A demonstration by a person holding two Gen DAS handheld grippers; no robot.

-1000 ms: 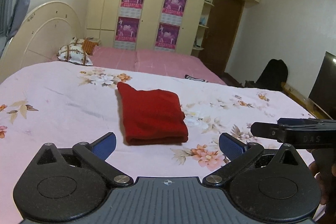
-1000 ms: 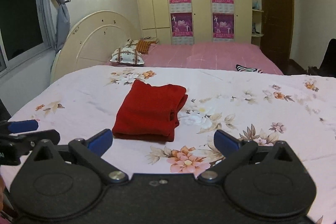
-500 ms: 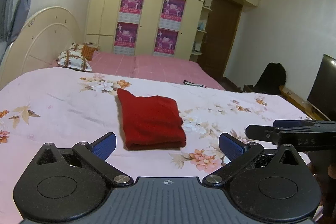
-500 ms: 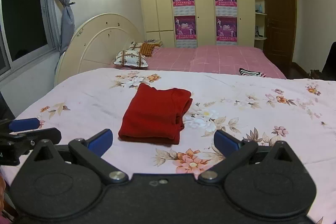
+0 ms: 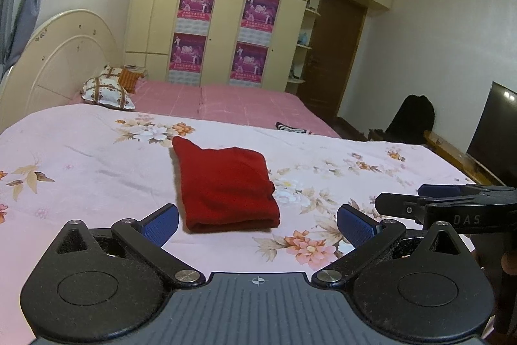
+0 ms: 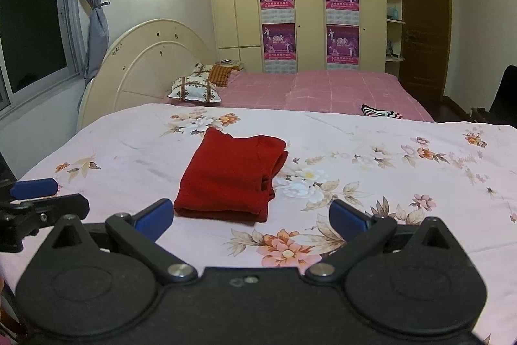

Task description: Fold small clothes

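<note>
Both grippers have drawn back and risen slightly since the earlier frames; the folded garment sits a little farther off and lower in each view, itself unmoved.

Item 1, left gripper (image 5: pixel 257 220): jaws spread wide, blue pads empty, hovering above the near edge of the bed, short of the garment.

Item 2, red knit garment (image 5: pixel 224 185): folded into a thick rectangle, lying flat on the floral sheet, centre of the near bed, touching neither gripper. Judged soft, light and limp, with some bulk from stacked layers; knit surface likely grippy rather than slippery, not fragile. Layered open edges show on its right side (image 6: pixel 274 170); the near edge (image 5: pixel 231 223) is a rounded fold. Best hold, if any is needed: pinch the near fold or a near corner through all layers, so the stack does not peel apart. Folding looks complete or nearly so.

Item 3, right gripper (image 6: pixel 250 217): jaws likewise wide apart, empty, hovering beside the left one at the bed's near edge.

Item 4, surface: pale pink floral bedsheet (image 5: pixel 80 160), soft and yielding, mildly creased.

Item 5, room: cream headboard (image 6: pixel 145 67), patterned pillows (image 6: pixel 194 89), pink bedspread (image 6: pixel 323 89), striped item (image 6: pixel 379 111), cream wardrobe (image 5: pixel 226 8) with purple posters, brown door (image 5: pixel 336 54), dark screen (image 5: pixel 494 131).
</note>
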